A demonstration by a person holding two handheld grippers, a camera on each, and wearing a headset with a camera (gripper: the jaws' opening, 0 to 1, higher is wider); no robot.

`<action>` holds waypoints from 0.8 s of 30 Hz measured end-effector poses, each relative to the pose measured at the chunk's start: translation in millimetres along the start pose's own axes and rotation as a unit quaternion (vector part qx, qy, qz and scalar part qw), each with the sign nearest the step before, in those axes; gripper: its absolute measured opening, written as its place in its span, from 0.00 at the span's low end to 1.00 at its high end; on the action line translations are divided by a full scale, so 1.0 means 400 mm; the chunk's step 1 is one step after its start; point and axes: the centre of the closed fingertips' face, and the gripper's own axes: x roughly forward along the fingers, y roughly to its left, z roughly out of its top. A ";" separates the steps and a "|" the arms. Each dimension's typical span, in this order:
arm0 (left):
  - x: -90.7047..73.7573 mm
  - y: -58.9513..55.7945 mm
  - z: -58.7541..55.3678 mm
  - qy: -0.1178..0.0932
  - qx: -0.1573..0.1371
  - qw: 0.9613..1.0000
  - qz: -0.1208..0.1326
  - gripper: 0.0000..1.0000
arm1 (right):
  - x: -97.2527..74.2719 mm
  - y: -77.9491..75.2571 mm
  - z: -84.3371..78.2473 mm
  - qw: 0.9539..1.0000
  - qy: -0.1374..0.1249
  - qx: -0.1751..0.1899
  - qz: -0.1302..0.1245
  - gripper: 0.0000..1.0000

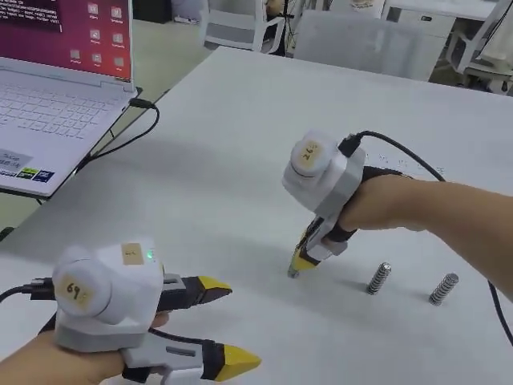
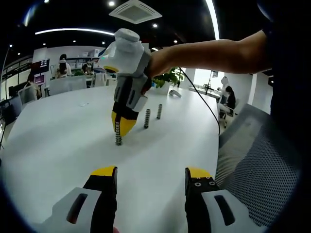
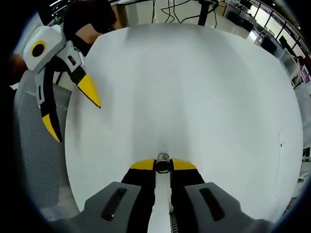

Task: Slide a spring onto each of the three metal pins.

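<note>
My right gripper (image 1: 294, 269) points steeply down at the white table (image 1: 240, 144), shut on a small metal spring (image 2: 118, 136) that stands upright on the surface. In the right gripper view the spring's round top (image 3: 163, 162) shows between the yellow tips of the right gripper (image 3: 163, 167). Two more springs stand upright to its right, one nearer (image 1: 378, 277) and one farther (image 1: 443, 289); whether pins are inside them is hidden. My left gripper (image 1: 231, 323) lies low at the near left, open and holding nothing, apart from the springs.
An open laptop (image 1: 56, 88) sits at the table's far left corner, a black cable (image 1: 132, 132) trailing from it. The right gripper's black cable (image 1: 401, 156) runs back across the table. Chairs (image 1: 361, 40) stand beyond the far edge.
</note>
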 end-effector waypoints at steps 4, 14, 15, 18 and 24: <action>0.001 -0.002 0.000 0.001 0.001 1.000 -0.001 0.51 | 0.010 0.013 -0.008 1.000 0.005 -0.001 0.005 0.08; 0.001 -0.005 0.002 0.002 0.002 1.000 -0.002 0.51 | 0.013 0.015 -0.003 1.000 -0.001 0.001 0.001 0.09; 0.001 -0.005 0.003 0.001 0.003 1.000 -0.002 0.51 | 0.013 0.015 -0.002 1.000 -0.001 0.001 0.001 0.09; 0.001 -0.006 0.004 0.001 0.004 1.000 -0.003 0.51 | 0.014 0.015 -0.002 1.000 0.000 0.002 0.001 0.09; -0.001 -0.005 0.005 0.000 0.004 1.000 -0.002 0.51 | 0.018 0.018 -0.008 1.000 0.006 -0.004 -0.002 0.09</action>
